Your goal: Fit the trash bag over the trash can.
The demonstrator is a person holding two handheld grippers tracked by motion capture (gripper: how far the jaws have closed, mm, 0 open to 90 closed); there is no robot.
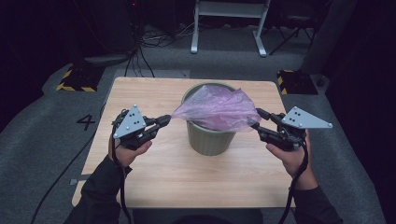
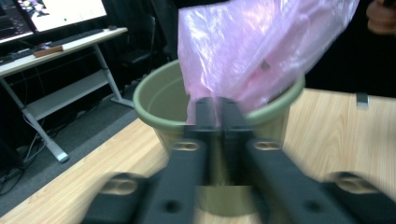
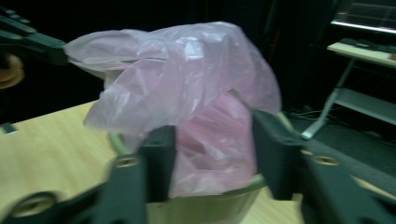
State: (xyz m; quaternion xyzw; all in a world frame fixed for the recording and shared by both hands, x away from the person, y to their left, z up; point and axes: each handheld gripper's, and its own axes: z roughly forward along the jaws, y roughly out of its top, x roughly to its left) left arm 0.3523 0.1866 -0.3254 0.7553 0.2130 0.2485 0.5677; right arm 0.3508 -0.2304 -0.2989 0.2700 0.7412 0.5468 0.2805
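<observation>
Right then, pink plastic bag hung stretched over the green bin, which stood approx. mid tabletop. Bag's lower part sagged inside the bin's rim; upper part was pulled out sideways betw. both grippers.

Left gripper, held in the person's left hand, had its fingers clenched on the bag's left corner. In the left gripper view the two black fingers stood nearly together w/ a thin fold of pink film pinched betw. them, right at the bin's near rim.

Right gripper, in the right hand, sat at the bag's right edge. In the right gripper view its fingers stood apart, w/ bag film bulging betw. them; left finger lay against the film, right one just beside it. Looked released, not pinching.

Both grippers hovered above the tabletop, either side of the bin, well apart. Bag crumpled, translucent, w/ sheen on top.
</observation>
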